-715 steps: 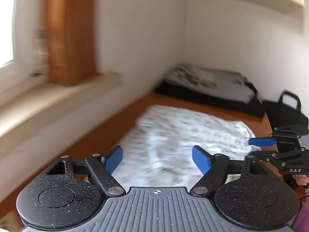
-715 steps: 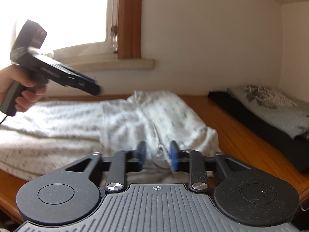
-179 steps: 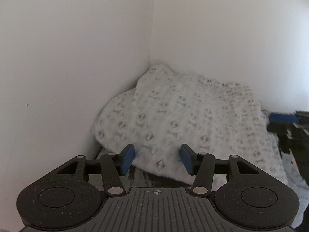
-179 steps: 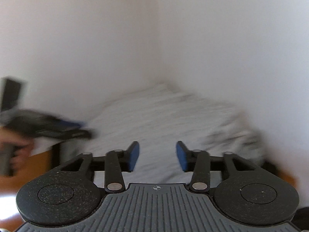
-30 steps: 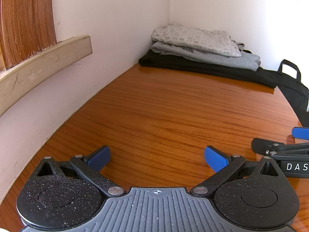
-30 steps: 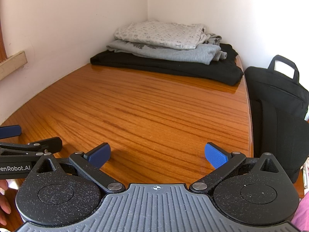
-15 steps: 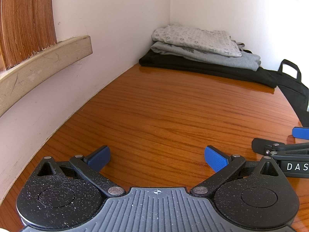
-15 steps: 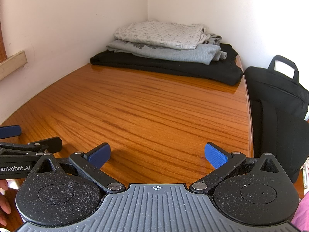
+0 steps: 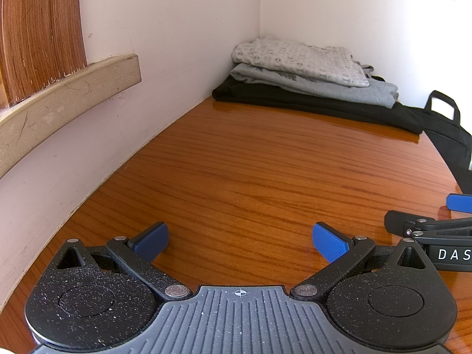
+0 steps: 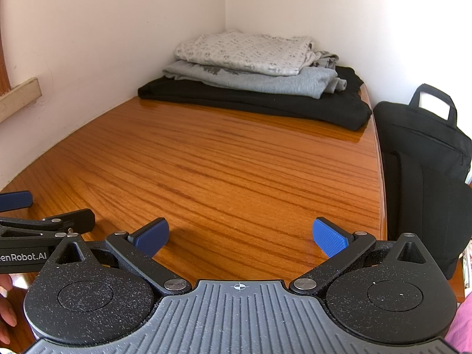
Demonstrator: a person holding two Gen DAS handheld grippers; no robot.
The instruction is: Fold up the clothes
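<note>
A stack of folded clothes lies in the far corner of the wooden table (image 9: 265, 177): a white patterned garment (image 9: 298, 59) on top, a grey one (image 9: 324, 87) under it, a black one (image 9: 309, 104) at the bottom. In the right wrist view the stack shows as white (image 10: 247, 51), grey (image 10: 265, 81) and black (image 10: 265, 103). My left gripper (image 9: 240, 240) is open and empty low over the near table. My right gripper (image 10: 240, 237) is open and empty beside it, also seen at the right edge of the left wrist view (image 9: 427, 227).
A black bag (image 10: 424, 153) with a handle stands off the table's right edge (image 10: 380, 177). White walls close the left side and the back. A wooden window sill (image 9: 65, 94) juts from the left wall.
Nothing has moved over the last second. Six seconds ago both grippers were at the corner laying the white patterned garment on the stack; now they are back at the near end.
</note>
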